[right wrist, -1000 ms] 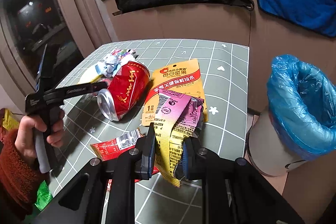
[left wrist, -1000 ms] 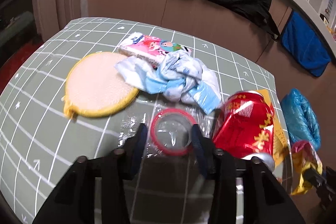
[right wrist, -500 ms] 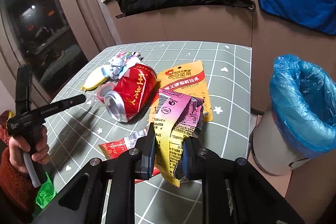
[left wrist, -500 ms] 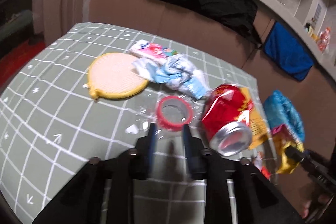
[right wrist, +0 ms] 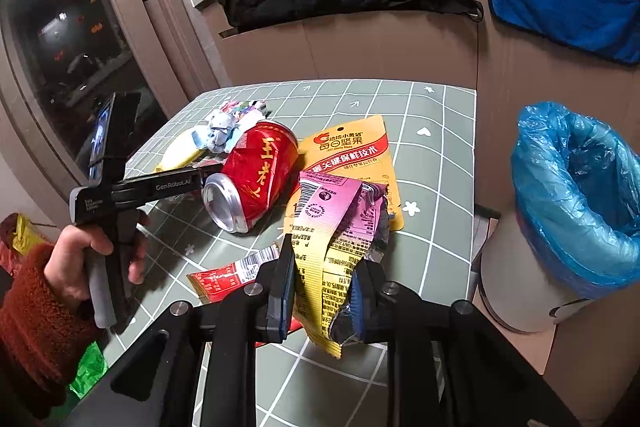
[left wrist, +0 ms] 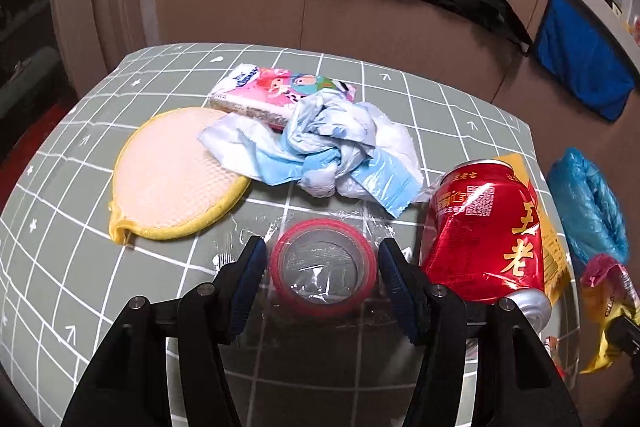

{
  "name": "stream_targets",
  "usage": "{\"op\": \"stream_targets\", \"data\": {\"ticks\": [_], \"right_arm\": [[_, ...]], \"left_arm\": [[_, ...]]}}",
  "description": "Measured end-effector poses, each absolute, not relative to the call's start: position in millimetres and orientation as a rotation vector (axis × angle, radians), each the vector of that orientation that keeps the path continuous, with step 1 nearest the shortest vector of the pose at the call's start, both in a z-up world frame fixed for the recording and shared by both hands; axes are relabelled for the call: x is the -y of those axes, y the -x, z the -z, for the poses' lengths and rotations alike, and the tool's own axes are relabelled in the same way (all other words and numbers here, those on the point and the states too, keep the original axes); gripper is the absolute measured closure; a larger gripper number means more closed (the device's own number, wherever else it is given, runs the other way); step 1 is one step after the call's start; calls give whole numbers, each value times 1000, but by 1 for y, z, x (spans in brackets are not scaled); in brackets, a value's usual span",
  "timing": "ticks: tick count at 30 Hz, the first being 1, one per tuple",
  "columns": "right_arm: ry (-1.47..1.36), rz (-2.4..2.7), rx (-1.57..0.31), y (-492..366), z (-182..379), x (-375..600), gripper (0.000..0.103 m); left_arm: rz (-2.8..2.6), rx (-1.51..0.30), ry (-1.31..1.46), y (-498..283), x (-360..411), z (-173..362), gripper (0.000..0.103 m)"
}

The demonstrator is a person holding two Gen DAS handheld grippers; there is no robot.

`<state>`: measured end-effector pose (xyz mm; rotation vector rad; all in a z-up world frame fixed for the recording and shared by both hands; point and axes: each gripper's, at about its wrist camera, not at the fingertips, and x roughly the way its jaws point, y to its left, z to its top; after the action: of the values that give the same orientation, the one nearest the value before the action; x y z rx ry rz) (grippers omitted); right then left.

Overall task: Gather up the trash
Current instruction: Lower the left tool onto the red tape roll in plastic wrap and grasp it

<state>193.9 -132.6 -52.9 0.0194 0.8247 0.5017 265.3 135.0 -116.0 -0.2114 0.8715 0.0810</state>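
My left gripper (left wrist: 322, 267) is open, its fingers on either side of a red-rimmed clear plastic lid (left wrist: 323, 266) lying on crinkled clear film on the green grid table (left wrist: 60, 227). A dented red drink can (left wrist: 486, 231) lies just to its right. My right gripper (right wrist: 322, 293) is shut on a pink and yellow snack wrapper (right wrist: 332, 235), held above the table's front part. The left gripper also shows in the right wrist view (right wrist: 208, 173), beside the can (right wrist: 256, 175). A bin with a blue liner (right wrist: 576, 195) stands right of the table.
A yellow round pad (left wrist: 172, 171), a crumpled blue-white plastic bag (left wrist: 332, 151) and a pink tissue pack (left wrist: 280, 95) lie behind the lid. A yellow nut pouch (right wrist: 352, 155) and a red sachet (right wrist: 232, 273) lie near the can. Cardboard panels stand behind the table.
My left gripper dropped back down to the red-rimmed lid and opened wider around it. My right gripper kept its hold on the wrapper and hardly moved.
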Motion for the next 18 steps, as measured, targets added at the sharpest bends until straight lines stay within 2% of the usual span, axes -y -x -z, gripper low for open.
{"op": "stream_targets", "data": {"ticks": [9,11,18], "right_arm": [[1,-516,-813,-195,52,122,81],[4,-519,-806,-194,50,121,81],[-15,-518,-770,-189,38,126,81]], "left_arm": [[-122,-911,176,-266,-134,115,42],[-111,-918,194,-264,-137,114,50],[-99,-849,231,-215,-146,102,50]]}}
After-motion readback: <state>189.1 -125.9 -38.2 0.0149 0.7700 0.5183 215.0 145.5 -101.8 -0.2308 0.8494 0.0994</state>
